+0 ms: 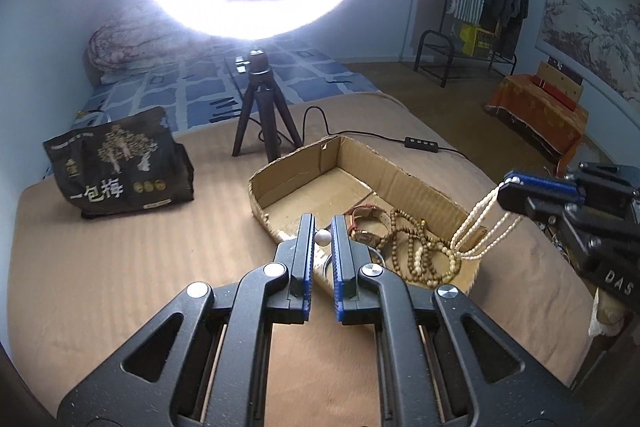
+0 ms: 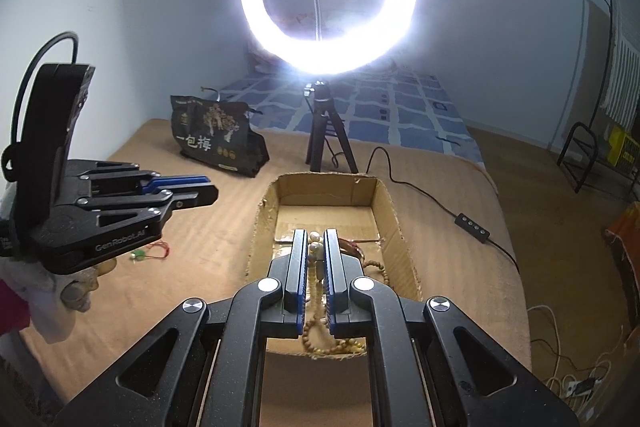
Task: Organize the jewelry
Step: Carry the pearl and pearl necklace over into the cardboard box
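Note:
An open cardboard box lies on the tan bed cover. In it are brown wooden bead strings and a watch with a leather strap. My left gripper is shut on a small white pearl piece, just over the box's near-left corner; from the right wrist view it hovers left of the box. My right gripper is shut on a cream pearl necklace, whose strands hang down into the box's right end.
A lit ring light on a black tripod stands behind the box, its cable and switch running right. A black printed bag sits left. A small green piece on red string lies left of the box.

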